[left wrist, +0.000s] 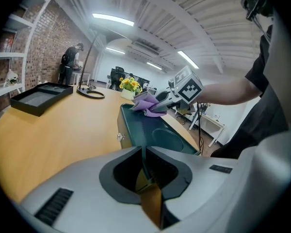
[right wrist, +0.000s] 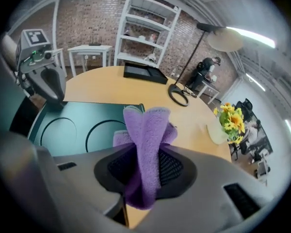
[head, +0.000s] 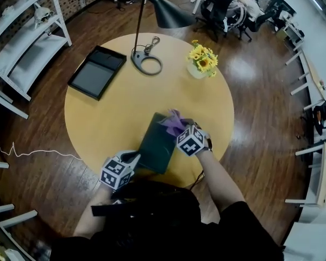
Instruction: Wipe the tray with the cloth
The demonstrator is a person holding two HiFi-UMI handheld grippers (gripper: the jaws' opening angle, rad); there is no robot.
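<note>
A dark green tray [head: 158,145] with two round recesses lies on the round yellow table [head: 108,124], near its front edge. My left gripper [head: 135,157] is shut on the tray's near left rim; in the left gripper view the thin rim [left wrist: 141,154] runs between the closed jaws. My right gripper [head: 182,128] is shut on a folded purple cloth [head: 175,122] at the tray's far right corner. In the right gripper view the cloth [right wrist: 145,130] stands up between the jaws, over the tray [right wrist: 72,125]. The left gripper [right wrist: 43,81] shows at the tray's far side there.
A black tray [head: 96,71] sits at the table's back left. A lamp's ring base [head: 147,64] and a pot of yellow flowers [head: 202,60] stand at the back. White shelves [head: 22,42] stand left of the table. A person stands far off [left wrist: 68,64].
</note>
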